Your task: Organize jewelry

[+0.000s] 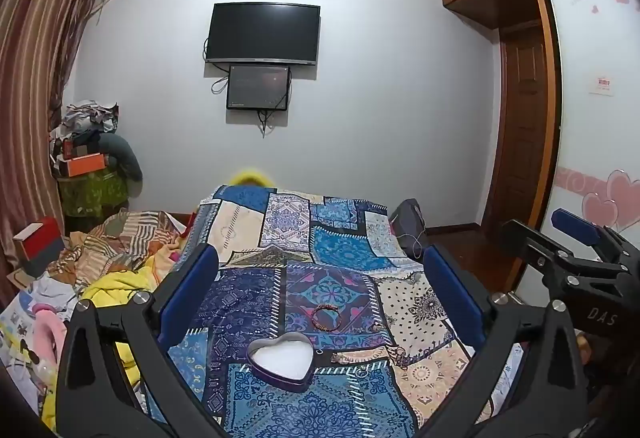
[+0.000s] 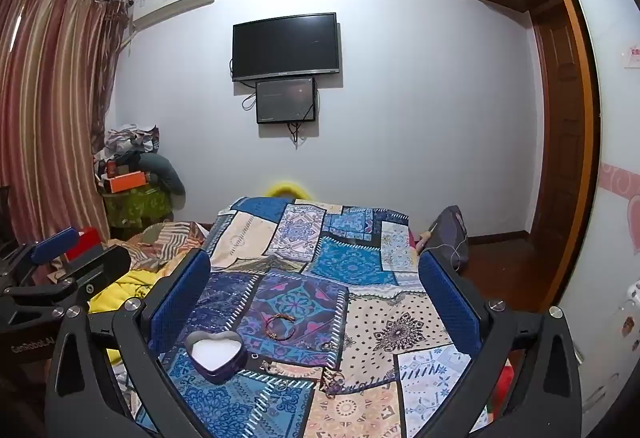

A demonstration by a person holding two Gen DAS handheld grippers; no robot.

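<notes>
Jewelry lies on the blue patchwork bedspread [image 1: 340,250] before you: a reddish braided bracelet [image 1: 327,317] just at 12 o'clock of the open purple heart-shaped tin [image 1: 281,362], not touching it, and small metal pieces [image 2: 332,382] at its 3 o'clock. Your left gripper [image 1: 320,298] and right gripper [image 2: 316,298] both hover above the bed with blue-padded jaws wide apart, holding nothing.
</notes>
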